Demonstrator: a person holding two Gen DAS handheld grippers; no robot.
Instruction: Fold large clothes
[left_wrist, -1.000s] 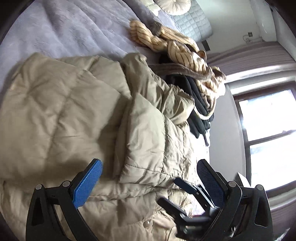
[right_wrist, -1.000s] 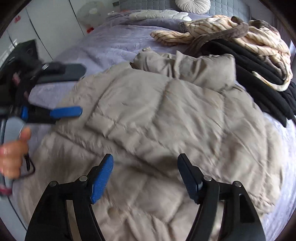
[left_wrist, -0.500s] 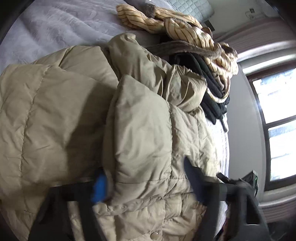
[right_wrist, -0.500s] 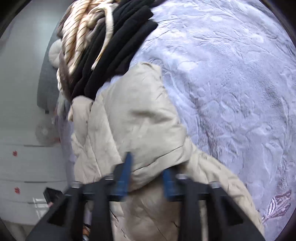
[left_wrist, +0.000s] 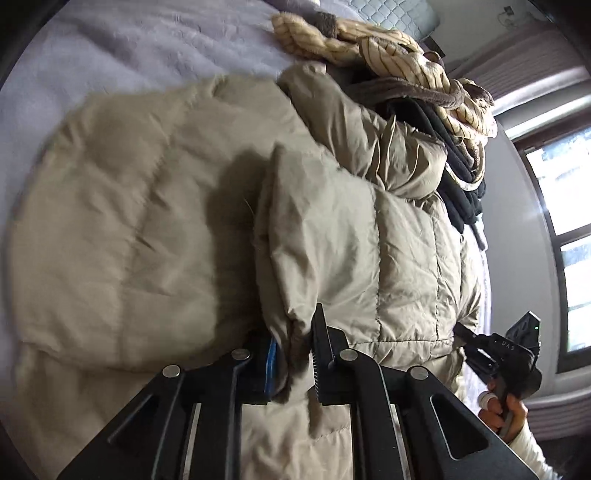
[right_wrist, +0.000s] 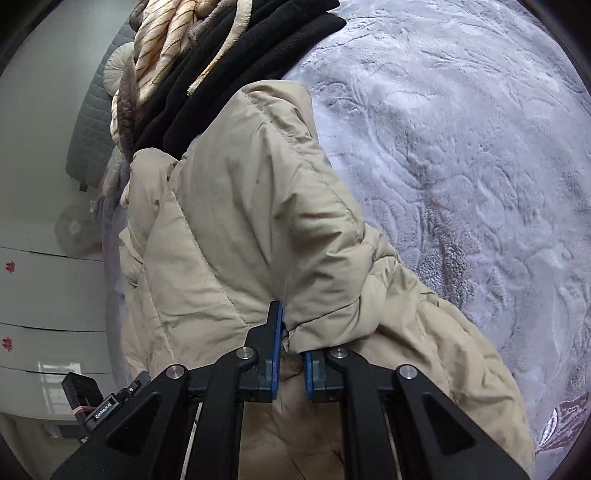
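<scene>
A large beige quilted puffer jacket (left_wrist: 140, 229) lies spread on the lilac bed cover (left_wrist: 140, 44). My left gripper (left_wrist: 293, 354) is shut on a bunched edge of the jacket's folded-over panel (left_wrist: 343, 236). In the right wrist view my right gripper (right_wrist: 291, 350) is shut on another folded edge of the same jacket (right_wrist: 251, 221), which rises in front of it. The right gripper, in a hand, also shows at the lower right of the left wrist view (left_wrist: 506, 354).
A pile of black garments (right_wrist: 236, 70) and a cream striped garment (left_wrist: 399, 55) lies beyond the jacket's collar end. The lilac cover (right_wrist: 461, 155) stretches to the right of the jacket. A window (left_wrist: 565, 229) is on the right wall; white cabinets (right_wrist: 44, 295) stand left.
Both grippers went from open above the jacket to shut on its folded edges. The right gripper swung round to the jacket's far side. The pinched fabric has bunched up.
</scene>
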